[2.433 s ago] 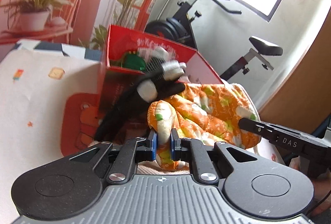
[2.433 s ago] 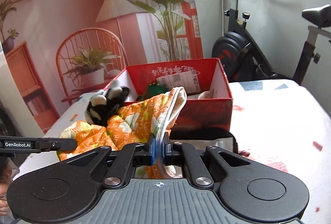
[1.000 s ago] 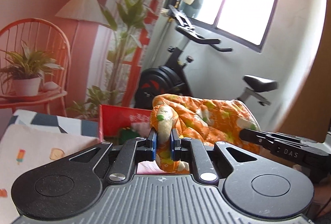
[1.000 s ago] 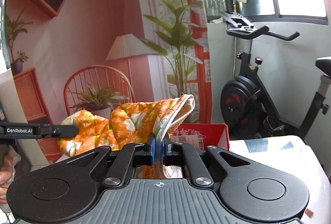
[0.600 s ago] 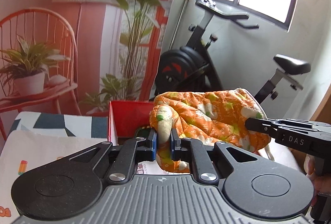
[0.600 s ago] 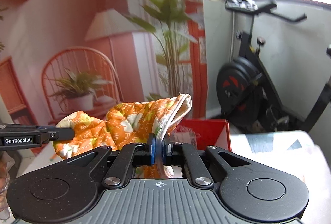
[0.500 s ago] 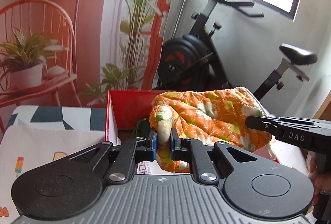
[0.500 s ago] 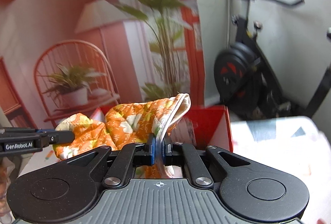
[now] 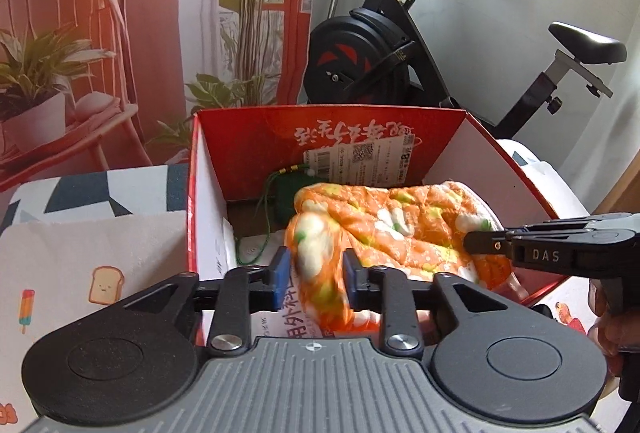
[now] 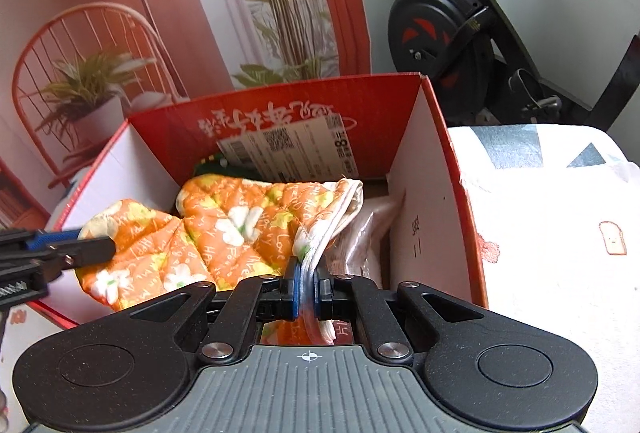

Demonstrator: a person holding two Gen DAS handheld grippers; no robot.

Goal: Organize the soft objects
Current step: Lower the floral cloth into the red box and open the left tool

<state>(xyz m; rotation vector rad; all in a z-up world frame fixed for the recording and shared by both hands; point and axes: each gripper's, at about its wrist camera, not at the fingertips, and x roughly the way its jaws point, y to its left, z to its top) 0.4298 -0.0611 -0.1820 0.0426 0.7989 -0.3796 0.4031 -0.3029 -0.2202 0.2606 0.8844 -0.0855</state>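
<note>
While boxed, "DAS" gripper point(image 9: 480, 241) (right).

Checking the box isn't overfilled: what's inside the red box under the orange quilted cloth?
Under the orange quilted cloth, the red box shows a green corded item, a clear plastic bag and a label; the rest is covered.

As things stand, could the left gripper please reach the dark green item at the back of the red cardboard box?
Probably not directly: the orange floral quilted cloth lies between the left gripper and the green item.

Quilted orange cloth mitt point(image 9: 404, 233); matt red cardboard box point(image 9: 248, 137); ribbed grey plastic tool point(image 9: 312, 275).
</note>
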